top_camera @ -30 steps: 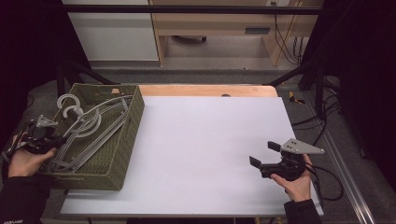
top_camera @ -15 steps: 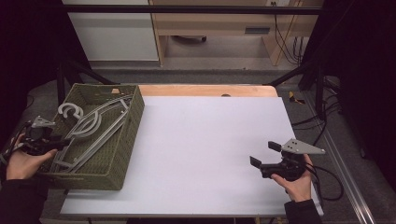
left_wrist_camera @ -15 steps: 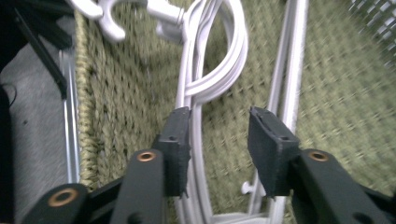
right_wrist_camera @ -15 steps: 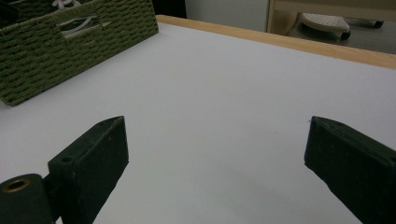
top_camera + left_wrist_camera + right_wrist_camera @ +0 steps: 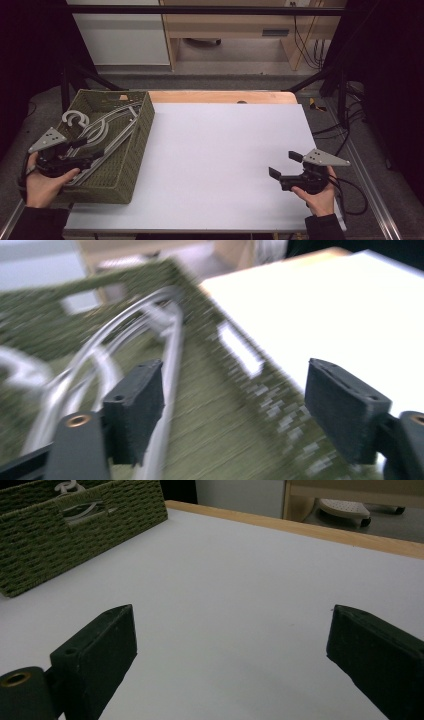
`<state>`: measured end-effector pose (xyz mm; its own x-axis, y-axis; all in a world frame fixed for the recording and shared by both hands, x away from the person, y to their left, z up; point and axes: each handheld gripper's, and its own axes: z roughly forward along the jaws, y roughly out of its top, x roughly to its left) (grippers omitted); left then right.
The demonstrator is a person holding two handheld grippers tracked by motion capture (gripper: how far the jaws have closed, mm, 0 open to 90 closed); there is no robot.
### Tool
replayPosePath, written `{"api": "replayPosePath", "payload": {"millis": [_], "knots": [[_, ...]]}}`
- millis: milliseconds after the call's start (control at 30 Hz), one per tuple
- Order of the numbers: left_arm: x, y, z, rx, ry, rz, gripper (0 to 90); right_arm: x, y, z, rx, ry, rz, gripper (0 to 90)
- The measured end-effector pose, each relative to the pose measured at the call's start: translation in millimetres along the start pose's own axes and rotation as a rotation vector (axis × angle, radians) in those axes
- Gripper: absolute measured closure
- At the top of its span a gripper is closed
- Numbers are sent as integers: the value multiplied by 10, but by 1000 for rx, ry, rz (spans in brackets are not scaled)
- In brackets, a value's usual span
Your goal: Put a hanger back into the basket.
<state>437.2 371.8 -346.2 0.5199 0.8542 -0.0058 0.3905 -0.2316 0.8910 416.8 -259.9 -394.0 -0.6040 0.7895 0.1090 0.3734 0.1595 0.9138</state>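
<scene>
Left gripper (image 5: pixel 75 152) over the near-left part of the green woven basket (image 5: pixel 131 150), jaws just opened and now wide apart — nothing clamped between the pads. Grey clothes hangers (image 5: pixel 102 135) released and lying inside the basket, just ahead of and under the left gripper (image 5: pixel 235 407); one grey bar (image 5: pixel 167 390) passing beside the left-hand pad (image 5: pixel 136 407) in the left gripper view, contact not discernible through the motion blur. Compared with a second ago: hangers then pinched and raised above the basket rim, now sunk lower into the basket; hand drawn back toward the near edge. Deposit therefore judged complete, with the left hand free to withdraw or to fetch another item. Right gripper (image 5: pixel 284 172) parked unchanged above the bare white tabletop (image 5: pixel 225 150), jaws spread wide and empty — basket well off to its left, seen far beyond its left-hand pad (image 5: pixel 97 650) in the right gripper view.
</scene>
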Motion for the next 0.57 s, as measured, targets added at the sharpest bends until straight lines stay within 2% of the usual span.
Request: {"api": "replayPosePath", "payload": {"millis": [67,133,167,200,367,400,500,567], "knots": [[-151,12,23,-36,-43,12,196,-2,0,-4,-2,1,-3,63],[-294,19,47,-59,-67,26,165,-2,2,-8,-7,-1,-3,63],[-427,17,76,-70,-96,37,137,-1,2,-12,-8,0,-3,62],[-427,17,76,-70,-96,37,125,-1,2,-12,-8,0,-3,62],[-681,-42,189,-82,-136,60,103,1,4,-31,-12,5,-6,60],[-713,-61,214,-80,-138,48,103,1,4,-31,-12,5,-6,60],[-754,-93,275,-66,-121,60,101,-2,4,-50,-22,9,-7,60],[-768,-107,287,-76,-121,60,103,2,4,-55,-24,12,-3,60]]}}
